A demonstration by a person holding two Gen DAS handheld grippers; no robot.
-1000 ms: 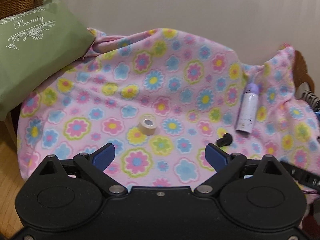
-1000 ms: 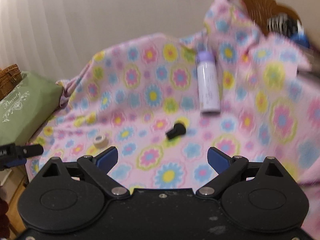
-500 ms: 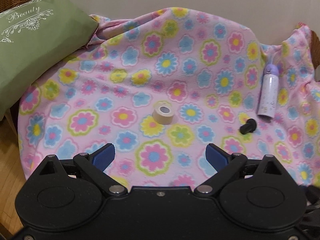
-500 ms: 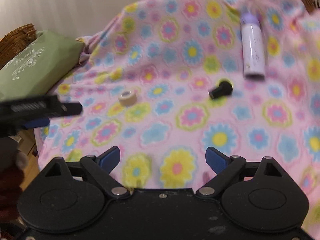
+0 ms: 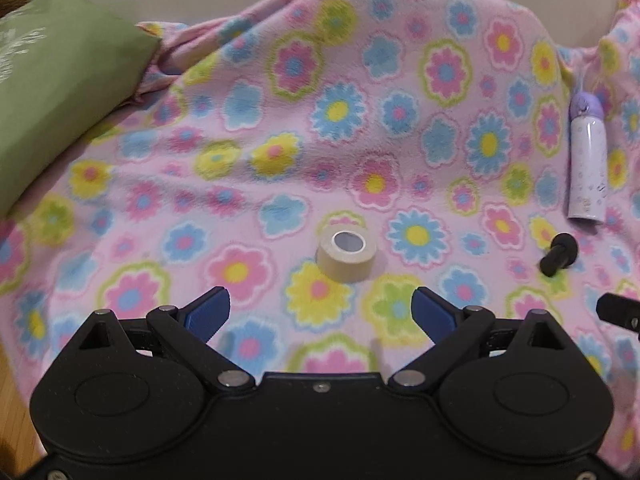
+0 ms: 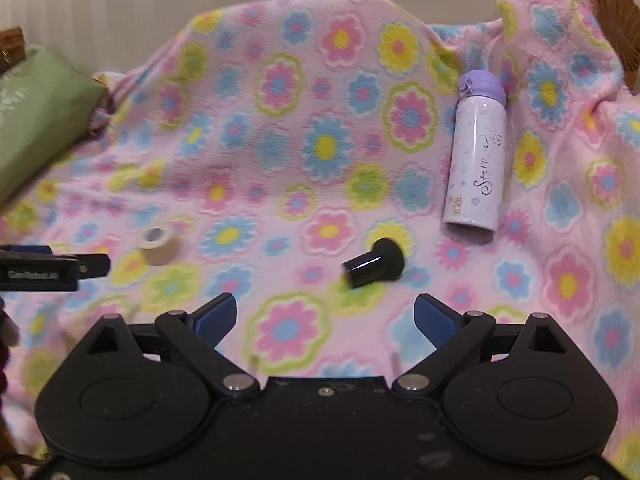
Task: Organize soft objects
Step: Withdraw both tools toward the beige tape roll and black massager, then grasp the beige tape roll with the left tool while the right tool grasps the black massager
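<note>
1. The blanket (image 5: 360, 128), pink fleece printed with flowers, is seen spread under both grippers and draped up at the back; it is the landmark for everything below.
2. The left gripper (image 5: 322, 306) is held above the near part of the blanket with its jaws wide apart and nothing between them.
3. The right gripper (image 6: 325, 314) is likewise held above the blanket's near part, jaws spread; they have just been opening a little further, and only blanket is seen between them.
4. A roll of tape (image 5: 346, 254) is set flat on the blanket just beyond the left gripper, not touched by the blue pads (image 5: 210, 308).
5. A small black knob (image 6: 374, 266) is laid on its side on the blanket, just beyond the right gripper and apart from its pads (image 6: 434, 320).
6. A white bottle (image 6: 476, 160) with a purple cap is laid on the blanket's right part, beyond the knob.
7. A green pillow (image 5: 60, 92) is rested on the blanket's left edge.
8. A piece of wicker (image 6: 616, 12) is partly covered by the blanket's far right corner.
9. The left gripper's side is glimpsed at the left edge of the right wrist view, over the blanket near the tape.
</note>
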